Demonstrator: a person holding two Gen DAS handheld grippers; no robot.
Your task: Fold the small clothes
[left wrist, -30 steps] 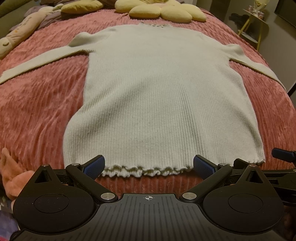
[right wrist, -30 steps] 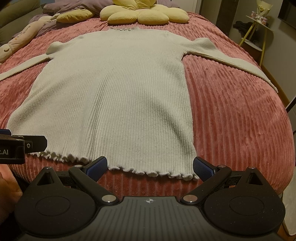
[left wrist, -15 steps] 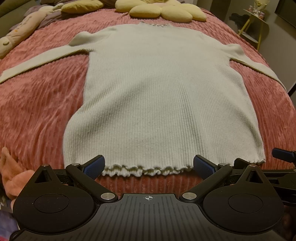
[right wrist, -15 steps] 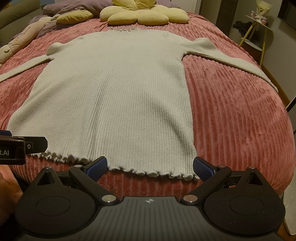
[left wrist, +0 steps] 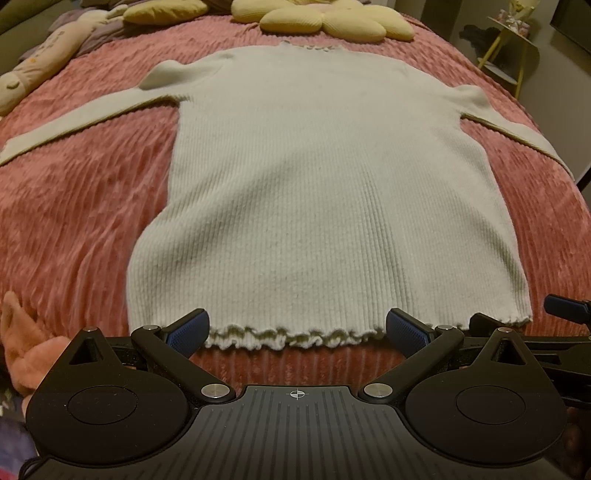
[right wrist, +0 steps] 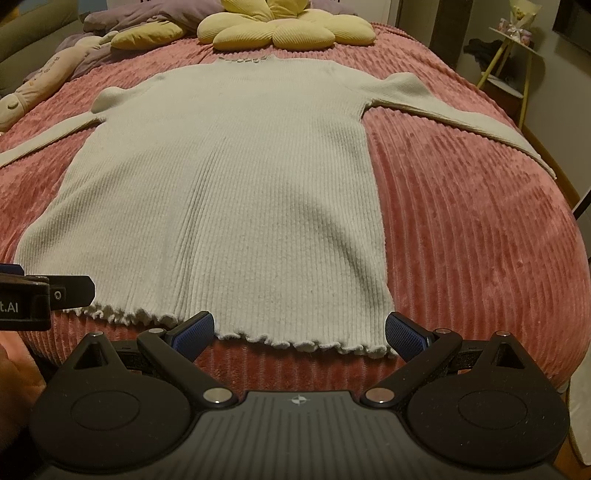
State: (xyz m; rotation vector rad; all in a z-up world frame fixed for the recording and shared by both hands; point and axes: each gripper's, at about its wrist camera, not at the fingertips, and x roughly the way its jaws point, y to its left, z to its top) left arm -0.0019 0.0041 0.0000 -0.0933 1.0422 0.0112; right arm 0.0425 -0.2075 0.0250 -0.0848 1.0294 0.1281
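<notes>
Black left gripper, blue ribbed fingertips, silver screws, crosshair marking.

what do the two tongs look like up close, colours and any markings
Both tongs, left and right, look alike: matte black, ribbed bodies with a small white crosshair mark at centre, two round black discs, silver pivot screws, and angled black fingers tipped with textured blue pads. In the right wrist view the left tongs' side shows white lettering ending ".AI". No sleeves show.

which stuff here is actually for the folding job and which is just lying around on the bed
For the job: sweater, left gripper, right gripper.

Lying about: flower cushion, long plush toy, purple bedding, side table.
</notes>
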